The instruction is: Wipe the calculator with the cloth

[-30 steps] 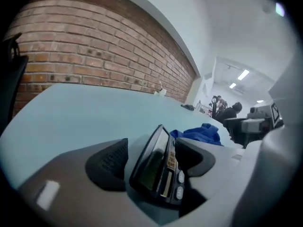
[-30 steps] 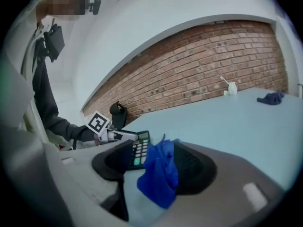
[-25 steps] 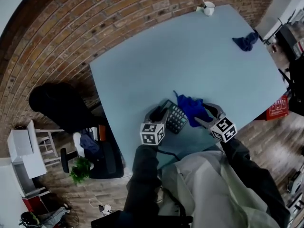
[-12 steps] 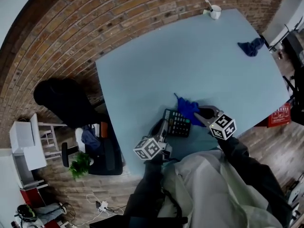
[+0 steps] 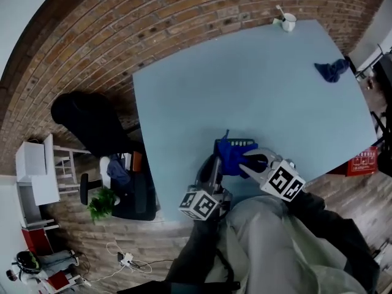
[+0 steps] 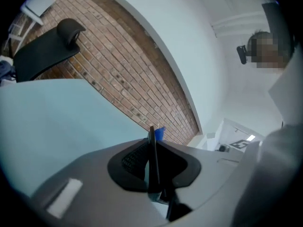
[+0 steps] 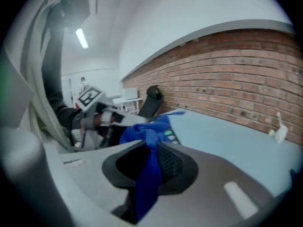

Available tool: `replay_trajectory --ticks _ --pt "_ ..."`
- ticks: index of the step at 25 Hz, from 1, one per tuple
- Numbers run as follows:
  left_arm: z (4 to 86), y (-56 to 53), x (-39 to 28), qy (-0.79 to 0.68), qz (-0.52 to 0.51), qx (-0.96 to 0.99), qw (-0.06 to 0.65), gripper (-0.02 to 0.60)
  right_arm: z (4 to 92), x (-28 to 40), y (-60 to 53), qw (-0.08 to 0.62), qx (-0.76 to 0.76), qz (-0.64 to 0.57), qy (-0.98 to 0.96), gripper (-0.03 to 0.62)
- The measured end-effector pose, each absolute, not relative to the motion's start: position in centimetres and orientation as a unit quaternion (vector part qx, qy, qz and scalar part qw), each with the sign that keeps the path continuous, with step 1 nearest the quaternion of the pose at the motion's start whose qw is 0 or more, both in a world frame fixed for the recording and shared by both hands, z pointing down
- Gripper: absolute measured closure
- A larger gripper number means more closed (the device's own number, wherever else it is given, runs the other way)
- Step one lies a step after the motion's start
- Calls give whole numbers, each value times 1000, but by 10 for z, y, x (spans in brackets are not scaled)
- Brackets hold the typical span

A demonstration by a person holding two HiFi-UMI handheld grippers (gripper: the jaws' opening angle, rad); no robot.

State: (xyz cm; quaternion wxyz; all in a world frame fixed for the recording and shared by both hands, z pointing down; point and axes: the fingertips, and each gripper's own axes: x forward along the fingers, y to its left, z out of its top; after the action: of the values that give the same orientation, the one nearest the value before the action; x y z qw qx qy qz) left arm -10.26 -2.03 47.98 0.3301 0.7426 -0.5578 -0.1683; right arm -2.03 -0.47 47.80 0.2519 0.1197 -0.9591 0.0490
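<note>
The dark calculator [image 5: 245, 144] is held up off the light blue table [image 5: 245, 78] near its front edge, largely covered by the blue cloth [image 5: 229, 155]. My left gripper [image 5: 212, 167] has just been closing and is shut on the calculator, which shows edge-on [image 6: 151, 132] between its pads [image 6: 154, 148]. My right gripper [image 5: 250, 162] has just been closing too and is shut on the cloth [image 7: 149, 141], which hangs bunched through its jaws [image 7: 150, 162]. In the right gripper view the cloth lies against the calculator's keys [image 7: 169, 135].
A white cup [image 5: 286, 22] with a utensil stands at the table's far corner. A second blue cloth [image 5: 332, 70] lies near the right edge. A black office chair [image 5: 86, 124] and a plant [image 5: 101, 204] stand on the floor to the left, before a brick wall.
Both grippers have closed, the left on the calculator and the right on the cloth. They have lifted both off the table, and the cloth now rests on the calculator.
</note>
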Motion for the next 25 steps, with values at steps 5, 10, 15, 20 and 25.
replay_trajectory --ticks 5,10,15,20,25 --pt "452 -15 -89 -575 -162 748 288 526 448 -5 -57 195 211 75 -955 525" --pt "427 -12 -91 -601 -144 750 236 528 423 -43 -4 175 107 52 -977 528" --pt "408 -2 -75 -579 -141 778 199 528 419 5 -87 143 230 92 -958 530" --pt "401 -5 -42 -543 -92 820 154 529 368 -25 -62 34 110 195 -974 531" --pt "394 -4 -49 -549 -103 818 138 529 378 -20 -64 65 100 191 -974 531"
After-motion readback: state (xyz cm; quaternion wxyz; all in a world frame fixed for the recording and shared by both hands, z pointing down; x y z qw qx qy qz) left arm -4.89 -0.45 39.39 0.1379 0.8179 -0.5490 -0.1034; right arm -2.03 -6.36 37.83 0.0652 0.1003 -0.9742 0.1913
